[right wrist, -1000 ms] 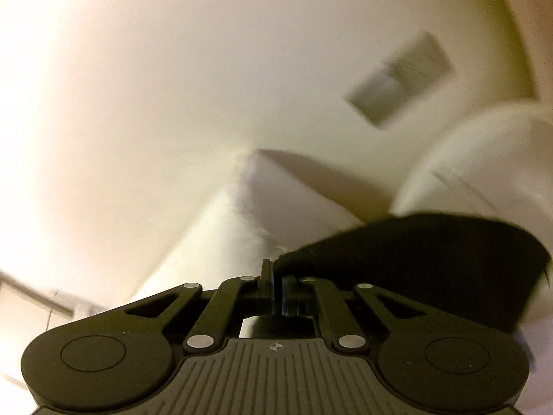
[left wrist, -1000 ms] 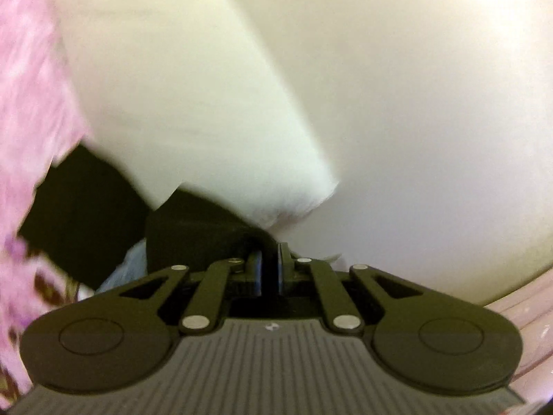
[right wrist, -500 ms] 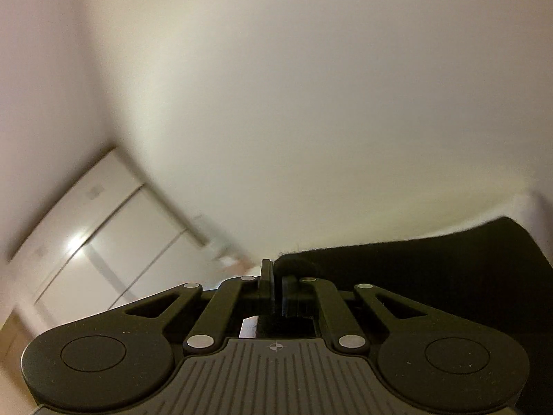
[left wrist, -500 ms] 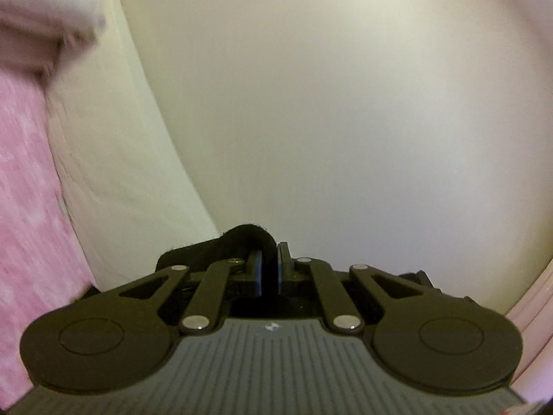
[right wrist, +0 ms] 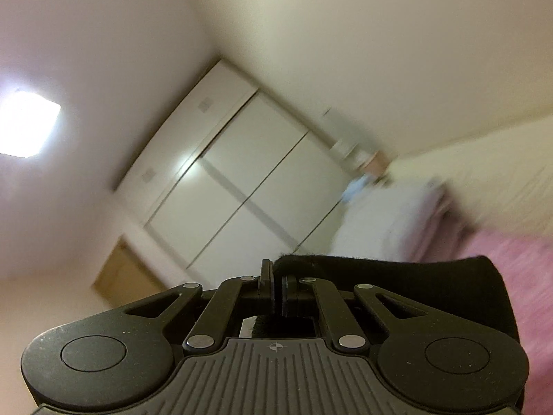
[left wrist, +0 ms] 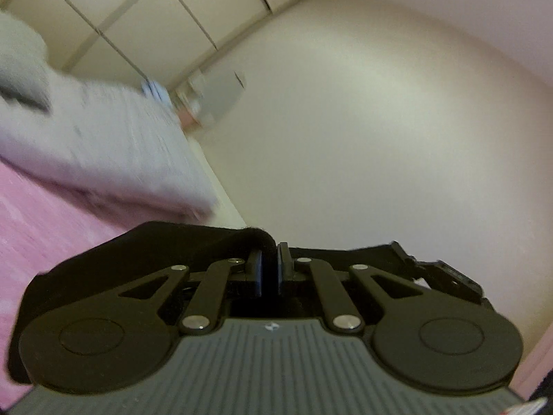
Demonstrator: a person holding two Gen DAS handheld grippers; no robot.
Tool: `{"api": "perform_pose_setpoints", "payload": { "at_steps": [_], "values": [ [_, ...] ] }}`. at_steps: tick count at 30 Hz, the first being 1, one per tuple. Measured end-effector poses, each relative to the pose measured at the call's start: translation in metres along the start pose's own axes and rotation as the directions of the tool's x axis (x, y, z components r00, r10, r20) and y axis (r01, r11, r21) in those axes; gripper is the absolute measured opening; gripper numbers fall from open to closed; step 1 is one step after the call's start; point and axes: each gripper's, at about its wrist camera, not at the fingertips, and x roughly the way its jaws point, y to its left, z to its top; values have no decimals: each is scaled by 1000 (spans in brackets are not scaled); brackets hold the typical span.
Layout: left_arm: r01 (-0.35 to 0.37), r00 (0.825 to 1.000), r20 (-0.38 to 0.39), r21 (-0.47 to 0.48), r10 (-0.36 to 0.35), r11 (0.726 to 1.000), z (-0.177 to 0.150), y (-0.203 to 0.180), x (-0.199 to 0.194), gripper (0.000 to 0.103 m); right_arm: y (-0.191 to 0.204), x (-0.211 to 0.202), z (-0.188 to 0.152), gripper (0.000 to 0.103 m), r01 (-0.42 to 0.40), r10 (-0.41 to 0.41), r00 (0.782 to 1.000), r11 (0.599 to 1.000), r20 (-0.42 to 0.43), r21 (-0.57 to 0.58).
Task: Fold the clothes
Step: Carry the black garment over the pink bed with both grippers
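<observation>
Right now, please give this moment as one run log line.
left tongs: shut on black fabric garment | right tongs: shut on black fabric garment | fold: not done

Open air ahead of both tools; bed (left wrist: 52, 228) and wardrobe (right wrist: 242, 186) beyond

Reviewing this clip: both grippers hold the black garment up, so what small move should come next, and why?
Probably lower it flat onto the pink bedding: the left gripper and right gripper each pinch an edge of the black garment, lifted clear.
</observation>
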Motion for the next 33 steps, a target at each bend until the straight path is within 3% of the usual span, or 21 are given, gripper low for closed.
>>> {"api": "perform_pose_setpoints", "payload": {
  "at_steps": [4, 7, 8, 9, 10, 11, 13, 15, 16, 18, 20, 23, 27, 29, 31, 33],
  "values": [
    [-89, 991, 96, -23, 90, 996, 36, 14, -73, 5, 71, 70, -50, 3, -111, 106, 990, 992, -93, -54],
    [-194, 963, 170, -113, 211, 975, 62, 33, -118, 6, 129, 135, -97, 3, -183, 170, 968, 982, -183, -53],
    [-245, 944, 185, -167, 275, 955, 71, 43, -131, 7, 148, 164, -112, 5, -209, 192, 953, 977, -235, -49],
    [-321, 911, 182, -250, 370, 913, 77, 58, -142, 7, 168, 198, -130, 11, -230, 199, 920, 972, -338, -56],
    [-392, 874, 160, -322, 458, 861, 83, 73, -153, 14, 188, 234, -148, 27, -252, 198, 872, 966, -447, -63],
    [-460, 837, 126, -366, 533, 809, 88, 89, -165, 19, 207, 265, -168, 34, -257, 164, 820, 962, -549, -96],
    [-561, 761, 89, -405, 642, 722, 90, 115, -189, 19, 227, 294, -206, 52, -260, 118, 761, 957, -638, -133],
    [-597, 733, 66, -414, 677, 687, 84, 127, -212, 19, 229, 296, -234, 52, -247, 107, 715, 963, -691, -106],
    [-633, 705, 48, -407, 708, 658, 79, 130, -222, 19, 225, 292, -246, 52, -244, 101, 691, 965, -716, -99],
    [-691, 660, 9, -387, 751, 611, 68, 130, -231, 19, 201, 265, -264, 52, -201, 39, 660, 972, -750, -126],
    [-730, 633, -57, -375, 772, 571, 53, 132, -250, 19, 184, 244, -284, 52, -141, -32, 632, 978, -774, -155],
    [-790, 589, -155, -319, 793, 524, 15, 115, -252, 19, 155, 212, -306, 52, -62, -138, 576, 975, -806, -212],
    [-862, 507, -277, -193, 816, 469, -30, 107, -223, 19, 116, 165, -326, 52, -17, -265, 489, 950, -831, -313],
    [-882, 471, -328, -142, 819, 450, -53, 97, -213, 19, 106, 127, -325, 52, -27, -324, 451, 926, -831, -376],
    [-885, 457, -357, -91, 815, 456, -73, 89, -203, 20, 97, 107, -334, 52, -35, -381, 407, 901, -830, -432],
    [-890, 435, -367, -40, 822, 453, -91, 78, -196, 21, 86, 83, -338, 52, -58, -400, 389, 888, -830, -456]
  ]
}}
